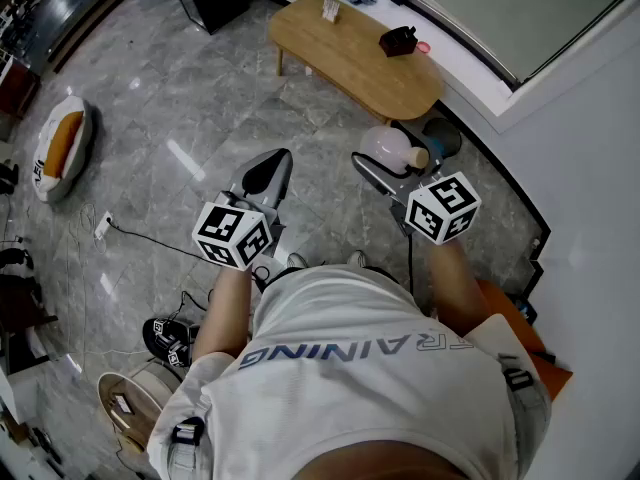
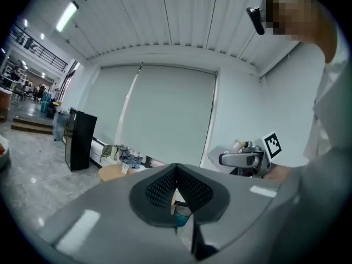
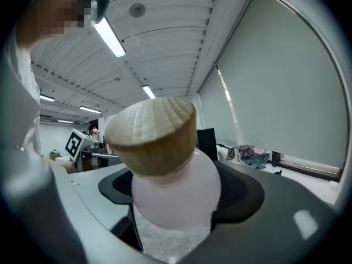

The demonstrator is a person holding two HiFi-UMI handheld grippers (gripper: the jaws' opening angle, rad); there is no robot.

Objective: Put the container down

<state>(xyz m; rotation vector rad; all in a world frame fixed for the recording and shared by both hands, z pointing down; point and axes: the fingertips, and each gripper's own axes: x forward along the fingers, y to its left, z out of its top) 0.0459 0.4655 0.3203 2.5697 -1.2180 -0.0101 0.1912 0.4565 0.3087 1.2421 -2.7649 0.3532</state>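
Note:
A pale pink rounded container (image 1: 386, 149) with a cork-like wooden lid (image 1: 419, 157) hangs in the air over the grey floor. My right gripper (image 1: 400, 155) is shut on it, one dark pad on each side of its body. The right gripper view is filled by the container (image 3: 176, 199) and its lid (image 3: 151, 133), both tilted to the left. My left gripper (image 1: 268, 171) hangs beside it, apart from it. Its pads (image 2: 190, 188) meet with nothing held. The right gripper (image 2: 245, 159) shows in the left gripper view.
A low wooden table (image 1: 330, 58) stands ahead by the window wall, bearing a black object (image 1: 398, 40) and a small card (image 1: 330, 8). A cushion (image 1: 60, 148) lies on the floor at the left, cables (image 1: 140, 236) trail nearby, and a round stool (image 1: 140, 403) stands behind.

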